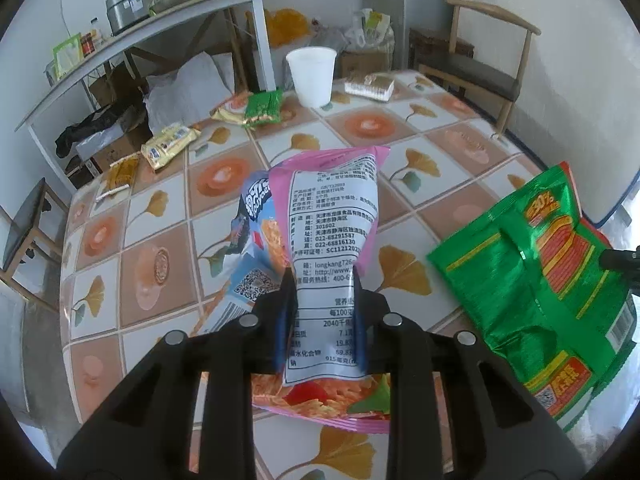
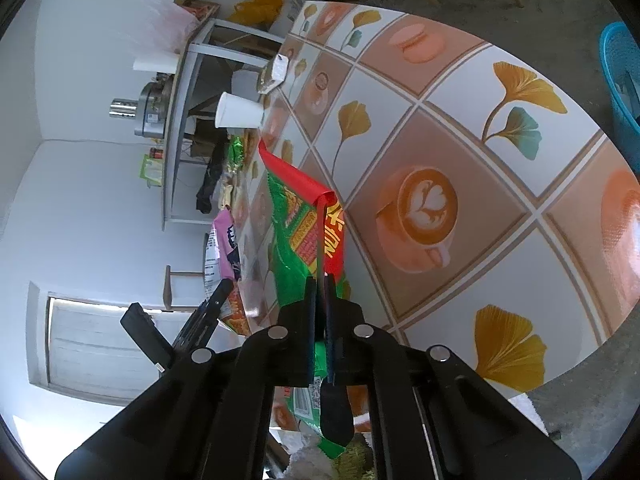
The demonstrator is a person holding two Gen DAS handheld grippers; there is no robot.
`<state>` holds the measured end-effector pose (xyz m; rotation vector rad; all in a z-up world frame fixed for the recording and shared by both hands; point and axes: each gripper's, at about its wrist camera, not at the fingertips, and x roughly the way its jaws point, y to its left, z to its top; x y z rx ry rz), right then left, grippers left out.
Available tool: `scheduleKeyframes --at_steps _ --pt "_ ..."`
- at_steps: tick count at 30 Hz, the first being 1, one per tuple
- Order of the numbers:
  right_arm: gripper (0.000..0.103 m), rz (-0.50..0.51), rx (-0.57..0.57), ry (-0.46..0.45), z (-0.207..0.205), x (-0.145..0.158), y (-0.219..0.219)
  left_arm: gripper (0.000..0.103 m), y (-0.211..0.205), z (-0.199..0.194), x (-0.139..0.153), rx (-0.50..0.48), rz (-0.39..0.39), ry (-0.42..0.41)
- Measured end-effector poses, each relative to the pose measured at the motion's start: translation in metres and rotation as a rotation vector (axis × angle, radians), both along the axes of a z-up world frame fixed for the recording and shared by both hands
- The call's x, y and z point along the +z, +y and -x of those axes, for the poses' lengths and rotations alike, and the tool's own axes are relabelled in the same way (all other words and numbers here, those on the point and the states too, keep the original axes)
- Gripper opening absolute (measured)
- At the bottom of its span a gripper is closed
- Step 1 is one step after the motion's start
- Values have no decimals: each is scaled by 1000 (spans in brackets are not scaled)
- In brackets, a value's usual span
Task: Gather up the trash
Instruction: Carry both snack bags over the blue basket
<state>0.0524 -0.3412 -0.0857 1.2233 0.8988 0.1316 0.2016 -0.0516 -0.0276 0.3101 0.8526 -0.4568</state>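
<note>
A pink snack packet (image 1: 332,208) with a white printed back stands up off the patterned table (image 1: 452,140), and my left gripper (image 1: 322,280) is shut on its lower part, pads pressing both sides. A blue packet (image 1: 256,240) lies just behind it on the left. My right gripper (image 2: 320,280) is shut on the edge of a green and red snack wrapper (image 2: 296,232), which hangs crumpled above the table. The same green wrapper (image 1: 532,264) shows at the right of the left wrist view. The pink packet (image 2: 218,248) is also visible left of the right gripper.
On the far side of the table are a white cup (image 1: 312,76), a clear plastic box (image 1: 370,86), green and gold packets (image 1: 250,110) and yellow packets (image 1: 170,146). A wooden chair (image 1: 476,64) and a cluttered side table (image 1: 140,36) stand beyond. A blue basket (image 2: 622,80) sits on the floor.
</note>
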Motion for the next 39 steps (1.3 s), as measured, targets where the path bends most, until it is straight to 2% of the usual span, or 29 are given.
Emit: scheduleKeyframes --at_steps 13,39 --pt "3 -34 -37 -67 14 12 -12 23 -9 18 26 -27 40 -56" --pt "3 -38 -162 -145 58 30 -56 23 -75 54 54 -164 -23 -172"
